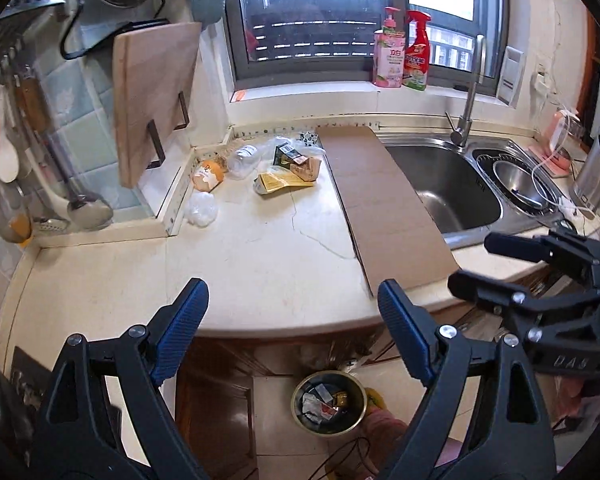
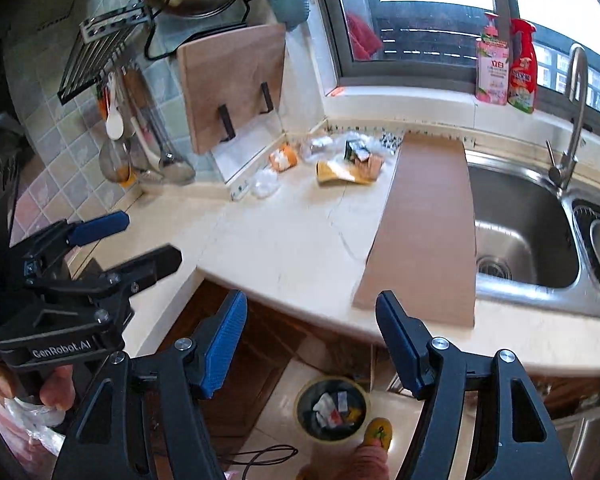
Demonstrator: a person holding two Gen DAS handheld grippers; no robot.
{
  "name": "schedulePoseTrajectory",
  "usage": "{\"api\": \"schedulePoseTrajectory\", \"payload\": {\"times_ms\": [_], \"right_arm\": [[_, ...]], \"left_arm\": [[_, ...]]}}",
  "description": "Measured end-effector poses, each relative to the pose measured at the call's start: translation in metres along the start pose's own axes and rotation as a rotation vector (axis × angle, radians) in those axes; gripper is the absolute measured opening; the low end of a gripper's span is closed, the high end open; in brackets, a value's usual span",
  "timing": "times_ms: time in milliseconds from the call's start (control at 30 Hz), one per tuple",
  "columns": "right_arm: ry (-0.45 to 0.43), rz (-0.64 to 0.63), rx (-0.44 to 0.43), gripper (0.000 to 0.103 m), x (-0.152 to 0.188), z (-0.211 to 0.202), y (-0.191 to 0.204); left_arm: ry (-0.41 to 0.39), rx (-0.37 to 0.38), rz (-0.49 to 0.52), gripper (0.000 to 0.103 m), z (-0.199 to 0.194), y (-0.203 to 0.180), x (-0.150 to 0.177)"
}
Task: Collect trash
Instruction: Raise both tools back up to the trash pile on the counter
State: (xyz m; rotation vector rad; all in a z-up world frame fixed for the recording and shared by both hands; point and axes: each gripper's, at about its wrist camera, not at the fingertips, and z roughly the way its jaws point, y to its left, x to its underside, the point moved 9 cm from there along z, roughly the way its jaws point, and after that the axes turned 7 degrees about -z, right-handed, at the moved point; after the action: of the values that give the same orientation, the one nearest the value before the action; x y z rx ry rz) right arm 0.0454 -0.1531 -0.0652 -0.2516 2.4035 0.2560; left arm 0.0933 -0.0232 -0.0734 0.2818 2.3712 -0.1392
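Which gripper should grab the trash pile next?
Probably left: the left gripper, open and empty, points at the trash pile by the counter's back corner; the right gripper, also open, hangs nearer the sink.

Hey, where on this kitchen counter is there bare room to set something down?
The widest bare patch is the front of the counter, between the cardboard sheet and the raised ledge under the cutting board. The back corner is crowded with the trash pile, and the crumpled plastic sits beside the ledge.
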Motion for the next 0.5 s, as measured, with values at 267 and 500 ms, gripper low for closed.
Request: {"api": "schedulePoseTrajectory", "payload": {"times_ms": [267, 500], "right_arm": [[0.051, -0.058, -0.049, 0.068, -0.094, 0.078, -0.05], [0.139, -0.026, -0.111, 0.069, -0.155, 0.194, -0.114]], "left_arm": [[0.079, -0.003, -0.09, 0.085, 0.088, 0.013, -0.066], [0.141, -0.045, -0.124, 0.085, 0.185, 0.021, -0.116]]}}
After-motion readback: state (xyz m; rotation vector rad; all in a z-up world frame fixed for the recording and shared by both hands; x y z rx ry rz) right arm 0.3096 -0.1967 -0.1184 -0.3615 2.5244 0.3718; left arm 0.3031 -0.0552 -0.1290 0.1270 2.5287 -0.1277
